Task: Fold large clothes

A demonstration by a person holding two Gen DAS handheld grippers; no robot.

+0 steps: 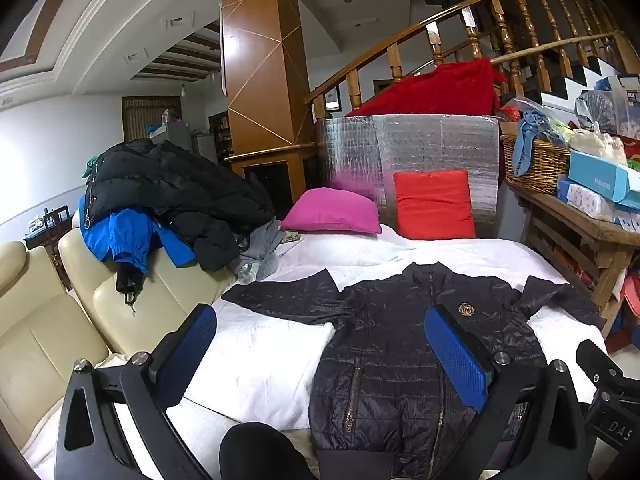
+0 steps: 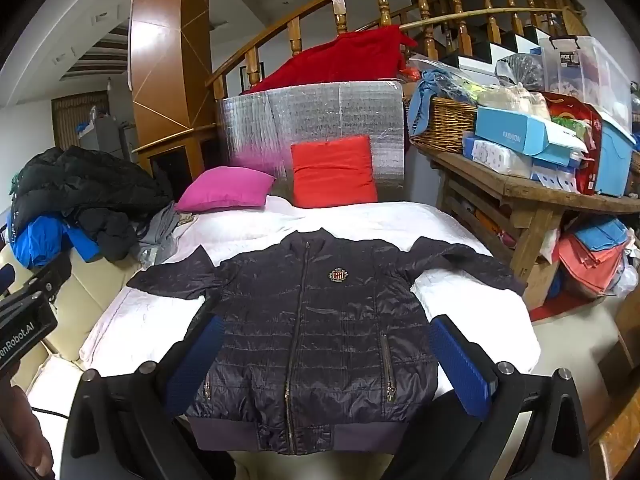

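A dark navy quilted jacket (image 2: pixel 316 332) lies flat, front up and zipped, on the white bed sheet (image 2: pixel 132 320), both sleeves spread out sideways. It also shows in the left wrist view (image 1: pixel 400 360). My right gripper (image 2: pixel 324 360) is open and empty, held above the jacket's lower half, its blue pads (image 2: pixel 460 364) wide apart. My left gripper (image 1: pixel 320 352) is open and empty, over the jacket's left side and the sheet (image 1: pixel 256 368). The right gripper's body shows at the right edge of the left wrist view (image 1: pixel 608 400).
A pile of black and blue coats (image 1: pixel 160 200) lies on cream leather seats (image 1: pixel 40 328) at the left. A pink cushion (image 2: pixel 224 188) and a red cushion (image 2: pixel 332 172) sit at the bed's head. A cluttered wooden table (image 2: pixel 532 196) stands at the right.
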